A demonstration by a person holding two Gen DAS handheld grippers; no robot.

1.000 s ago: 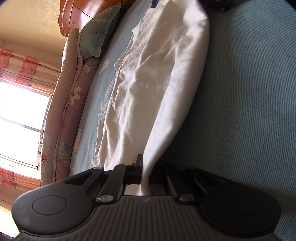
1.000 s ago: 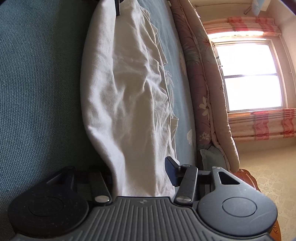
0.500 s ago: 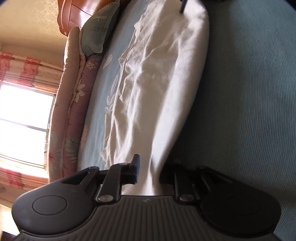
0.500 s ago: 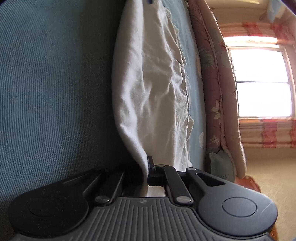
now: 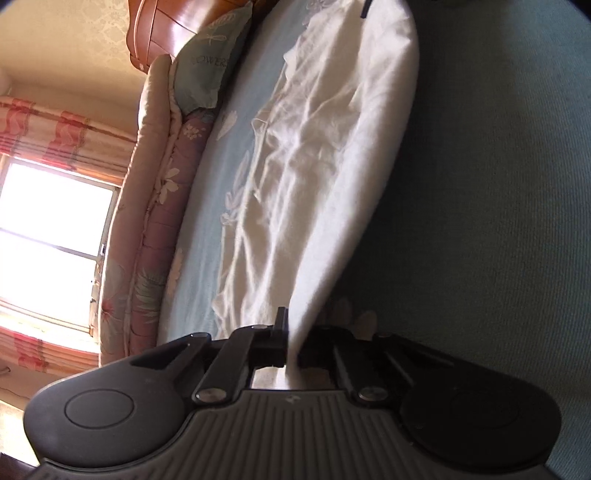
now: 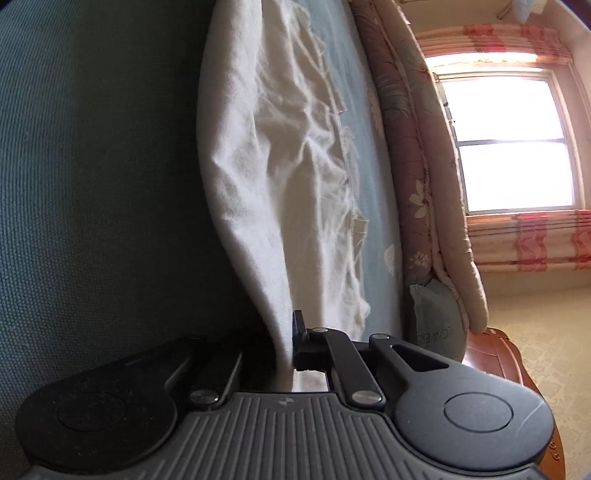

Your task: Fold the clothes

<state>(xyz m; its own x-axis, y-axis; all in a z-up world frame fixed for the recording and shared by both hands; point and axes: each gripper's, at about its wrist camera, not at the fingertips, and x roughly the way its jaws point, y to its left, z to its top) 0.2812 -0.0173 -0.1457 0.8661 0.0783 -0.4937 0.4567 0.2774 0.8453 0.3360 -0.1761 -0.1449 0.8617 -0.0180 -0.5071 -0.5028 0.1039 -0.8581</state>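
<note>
A white garment [image 5: 325,166] lies stretched along the blue bedsheet [image 5: 240,122], wrinkled, one long edge lifted into a fold. My left gripper [image 5: 293,332] is shut on the near end of that fold, the cloth pinched between its black fingers. In the right wrist view the same white garment [image 6: 280,177] runs away from me, and my right gripper [image 6: 286,332] is shut on its other end. A dark fingertip of the far gripper [image 5: 364,9] shows at the cloth's top end. The pads themselves are hidden by cloth.
A dark teal woven cover [image 5: 480,184] fills the side next to the garment. A rolled floral quilt [image 5: 162,206] and a teal pillow [image 5: 207,70] lie along the bed's far side. A wooden headboard [image 5: 155,33] and a bright window [image 6: 506,140] with pink curtains stand beyond.
The right gripper's jaws came together on the garment's edge. The left gripper's jaws parted briefly, then shut again on the cloth. The fold stands a little higher and tauter.
</note>
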